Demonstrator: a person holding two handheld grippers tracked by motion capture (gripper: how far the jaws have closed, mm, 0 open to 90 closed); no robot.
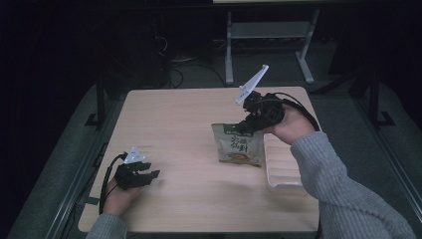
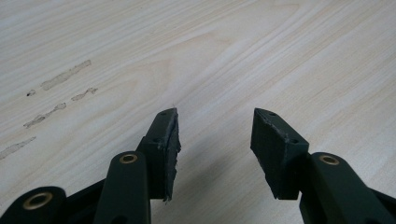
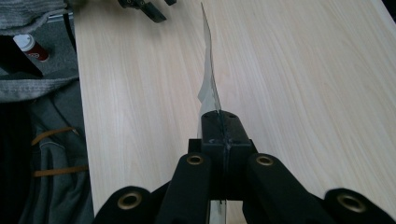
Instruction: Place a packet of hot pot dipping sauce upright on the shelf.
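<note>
You work at a pale wood-grain surface [image 1: 169, 124] lit brighter than the rest, while the room around you lies dark. Beyond its far edge you see a light-coloured metal frame [image 1: 268, 40] on two legs and loose cables [image 1: 174, 69] on the grey floor [image 1: 59, 149]. Faint smears [image 2: 60, 93] mark the wood near you, and grey cloth [image 3: 56, 140] lies beside the surface

Grey knit sleeves [image 1: 343, 184] and black tools (brass rivets [image 2: 128, 158], trailing cables [image 1: 105, 181]), each topped by a grey plate [image 1: 252, 84].
</note>
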